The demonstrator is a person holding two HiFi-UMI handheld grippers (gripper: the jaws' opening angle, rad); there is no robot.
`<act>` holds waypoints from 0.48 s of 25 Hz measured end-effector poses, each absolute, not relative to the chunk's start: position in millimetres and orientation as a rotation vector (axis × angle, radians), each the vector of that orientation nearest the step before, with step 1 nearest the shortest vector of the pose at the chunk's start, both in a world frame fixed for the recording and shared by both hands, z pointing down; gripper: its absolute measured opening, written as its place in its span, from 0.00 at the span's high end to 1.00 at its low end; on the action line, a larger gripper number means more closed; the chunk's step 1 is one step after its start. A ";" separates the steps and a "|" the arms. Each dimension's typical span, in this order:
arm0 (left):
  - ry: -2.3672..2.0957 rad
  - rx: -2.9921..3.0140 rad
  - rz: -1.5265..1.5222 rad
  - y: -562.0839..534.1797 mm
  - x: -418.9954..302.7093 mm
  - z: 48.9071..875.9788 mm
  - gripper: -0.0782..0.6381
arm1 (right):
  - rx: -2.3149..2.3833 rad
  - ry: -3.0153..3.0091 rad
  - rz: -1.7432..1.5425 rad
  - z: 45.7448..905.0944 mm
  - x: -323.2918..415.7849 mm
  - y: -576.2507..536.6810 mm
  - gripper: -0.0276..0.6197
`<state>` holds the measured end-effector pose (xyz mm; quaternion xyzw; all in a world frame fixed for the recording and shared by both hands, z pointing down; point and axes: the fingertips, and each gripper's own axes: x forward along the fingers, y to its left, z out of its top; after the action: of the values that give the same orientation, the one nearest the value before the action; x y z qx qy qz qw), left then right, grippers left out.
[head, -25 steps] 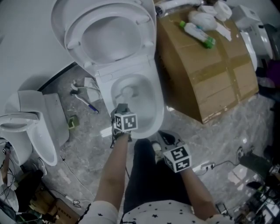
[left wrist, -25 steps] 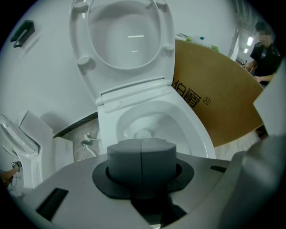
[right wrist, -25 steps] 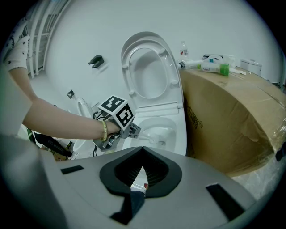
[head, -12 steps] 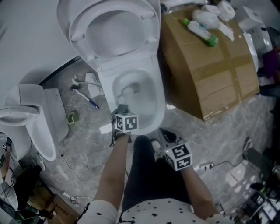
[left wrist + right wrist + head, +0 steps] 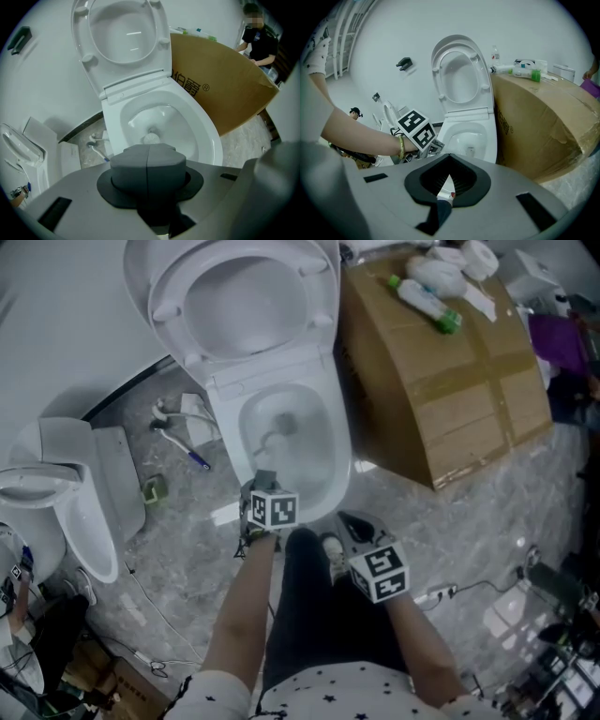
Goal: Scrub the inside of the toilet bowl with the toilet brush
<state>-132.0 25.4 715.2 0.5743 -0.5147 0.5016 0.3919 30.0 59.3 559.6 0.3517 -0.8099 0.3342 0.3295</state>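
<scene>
Left gripper view: the left gripper point(image 5: 147, 157) has its jaws pressed together on the toilet brush point(image 5: 151, 138). The pads hide the handle. Only the bristle head shows, just ahead, low inside the toilet bowl point(image 5: 208, 140). The right gripper point(image 5: 448, 177) has its jaws apart, empty, the bowl ahead of it.

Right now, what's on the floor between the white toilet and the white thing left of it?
The head view shows a thin blue-tipped stick and a small green object lying there.
</scene>
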 end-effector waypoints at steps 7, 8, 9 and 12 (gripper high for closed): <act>-1.270 1.458 1.281 49.3 -120.8 716.4 0.68 | 0.921 -2.121 0.875 557.3 30.2 66.9 0.95; -1.267 1.457 1.281 52.1 -119.3 716.4 0.68 | 0.921 -2.122 0.875 556.9 30.4 67.8 0.95; -1.264 1.457 1.281 54.5 -117.7 716.3 0.68 | 0.921 -2.122 0.875 556.5 30.6 68.7 0.95; -1.252 1.462 1.284 59.2 -112.0 715.7 0.68 | 0.923 -2.121 0.874 555.3 32.7 70.3 0.95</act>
<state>-112.0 59.2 715.7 0.5786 -0.4954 0.5080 0.4021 32.7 70.3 555.3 0.3526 -0.8103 0.3338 0.3283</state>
